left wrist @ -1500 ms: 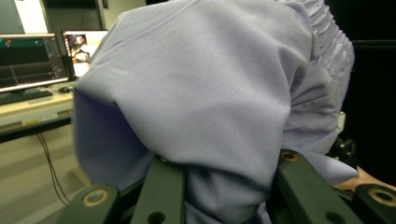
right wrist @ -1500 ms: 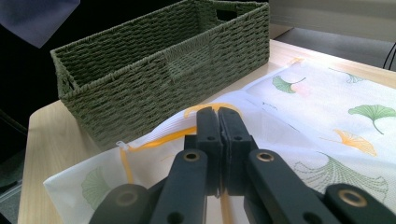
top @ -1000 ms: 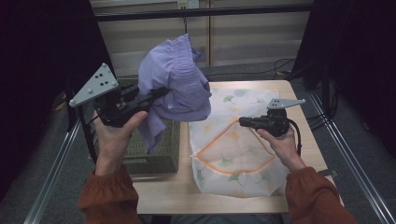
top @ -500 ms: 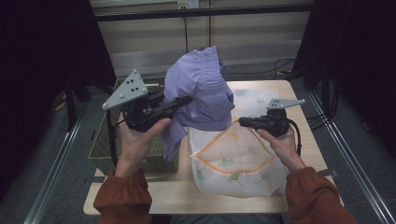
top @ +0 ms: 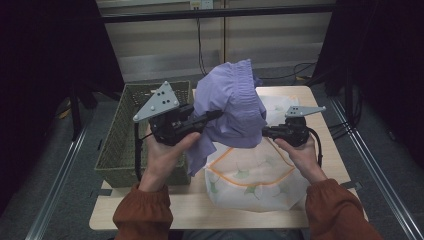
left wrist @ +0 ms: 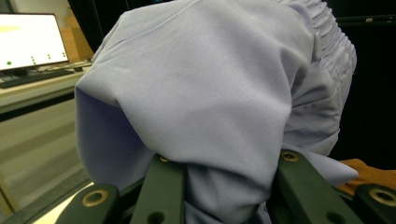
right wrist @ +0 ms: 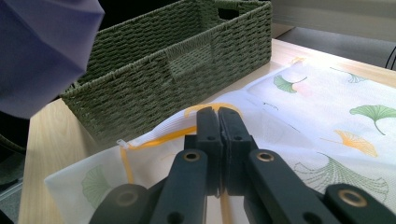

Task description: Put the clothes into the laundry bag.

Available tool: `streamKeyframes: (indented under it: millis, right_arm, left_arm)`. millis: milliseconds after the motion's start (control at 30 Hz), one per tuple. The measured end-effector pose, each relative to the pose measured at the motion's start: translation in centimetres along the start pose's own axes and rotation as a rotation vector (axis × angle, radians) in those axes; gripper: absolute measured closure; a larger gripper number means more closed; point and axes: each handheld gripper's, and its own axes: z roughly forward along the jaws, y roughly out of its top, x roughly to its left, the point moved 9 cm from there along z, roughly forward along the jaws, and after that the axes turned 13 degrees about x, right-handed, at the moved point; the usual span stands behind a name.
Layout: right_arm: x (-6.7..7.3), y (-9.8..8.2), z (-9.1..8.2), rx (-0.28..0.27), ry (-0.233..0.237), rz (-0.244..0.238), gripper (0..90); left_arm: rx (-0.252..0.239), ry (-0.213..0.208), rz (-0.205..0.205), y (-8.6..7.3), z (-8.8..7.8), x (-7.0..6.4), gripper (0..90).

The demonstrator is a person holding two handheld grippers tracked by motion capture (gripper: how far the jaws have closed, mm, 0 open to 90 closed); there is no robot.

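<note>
A light wooden table (top: 327, 150) carries a green woven basket (top: 122, 135) and a leaf-printed mesh bag (top: 255, 180) beside it.

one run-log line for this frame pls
left gripper: shut on lilac cloth garment | right gripper: shut on white leaf-print mesh bag rim

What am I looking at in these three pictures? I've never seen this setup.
A person holds a two-jaw tool in each hand. One camera looks down from above; the other two ride on the tools and look along their jaws. The left gripper is shut on a lilac garment, lifted over the wooden table. The right gripper is shut on the yellow-trimmed edge of a white mesh bag printed with leaves. A green woven basket stands beside the bag, on the person's left.
</note>
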Motion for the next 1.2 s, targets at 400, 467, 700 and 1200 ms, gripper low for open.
streamKeyframes:
  millis: [400,467,700,1200]
  right_arm:
    - [0.1,0.0,0.1,0.003,0.006,-0.001,88.5]
    - [0.1,-0.1,0.1,0.005,0.007,-0.001,88.5]
    - [0.1,0.0,0.0,0.001,0.002,-0.003,88.5]
    - [-0.1,-0.3,-0.1,0.001,0.005,0.005,88.5]
  left_arm:
    - [0.05,-0.066,0.013,-1.4,2.9,-1.8,74.2]
    - [0.043,-0.081,0.009,-1.3,3.4,-2.2,74.1]
    - [0.035,-0.11,-0.005,-1.1,5.3,-2.6,74.1]
    - [0.168,-0.108,-0.028,-7.7,8.4,-1.3,73.6]
